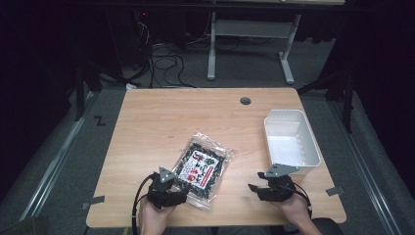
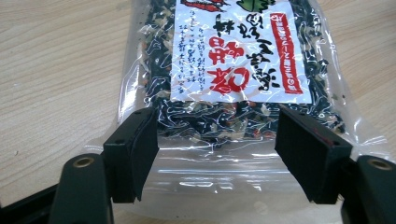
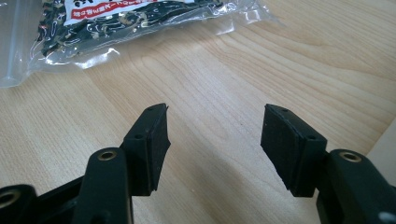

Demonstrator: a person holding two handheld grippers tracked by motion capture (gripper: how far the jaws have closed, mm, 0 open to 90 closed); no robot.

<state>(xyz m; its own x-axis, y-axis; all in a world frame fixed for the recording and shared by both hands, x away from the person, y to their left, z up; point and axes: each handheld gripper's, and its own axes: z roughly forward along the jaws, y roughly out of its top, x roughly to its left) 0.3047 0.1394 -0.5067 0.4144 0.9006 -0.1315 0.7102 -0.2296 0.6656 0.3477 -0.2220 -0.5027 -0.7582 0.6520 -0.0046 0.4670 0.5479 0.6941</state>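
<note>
Barely begun: left gripper [image 1: 180,188] jaws spread astride packet [image 1: 201,168] edge, no pinch; right gripper [image 1: 254,188] spread, empty; bin [image 1: 313,147] at 2 o'clock unfilled.

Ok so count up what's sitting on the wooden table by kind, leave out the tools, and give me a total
Clear plastic packets of dark dried food with a white and red label: 1
White rectangular plastic bins: 1
Total: 2
</note>
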